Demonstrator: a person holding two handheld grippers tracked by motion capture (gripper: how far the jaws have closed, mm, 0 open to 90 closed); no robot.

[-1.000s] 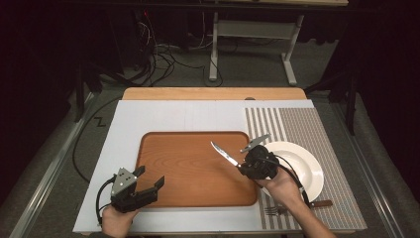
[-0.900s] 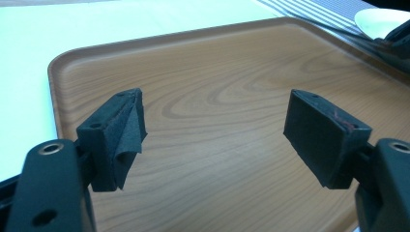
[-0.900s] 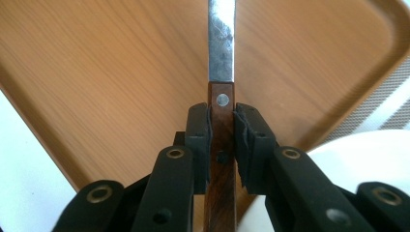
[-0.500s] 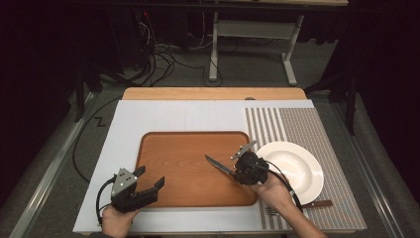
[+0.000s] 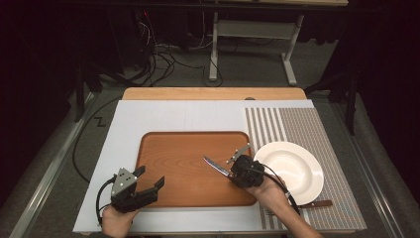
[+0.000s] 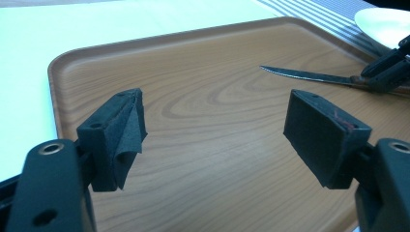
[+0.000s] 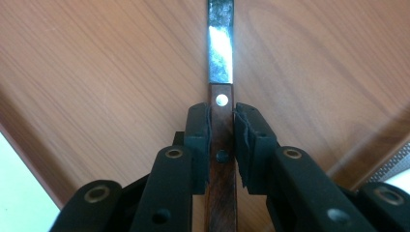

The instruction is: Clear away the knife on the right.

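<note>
right hand-held gripper (image 7: 222, 140) is clamped on the wooden-handled steel knife (image 7: 220, 72), blade out ahead over the brown wooden tray (image 5: 173, 148); left hand-held gripper (image 6: 212, 140) sits apart, nothing in it

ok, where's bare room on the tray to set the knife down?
Most of the tray is bare: the whole stretch between the left gripper and the knife in the right gripper. Crowded only at its right edge, beside the plate.

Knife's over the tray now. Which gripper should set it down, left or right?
Right. The right gripper is already shut on the knife by its wooden handle, blade out over the tray. The left gripper sits open at the tray's near left corner, holding nothing.
</note>
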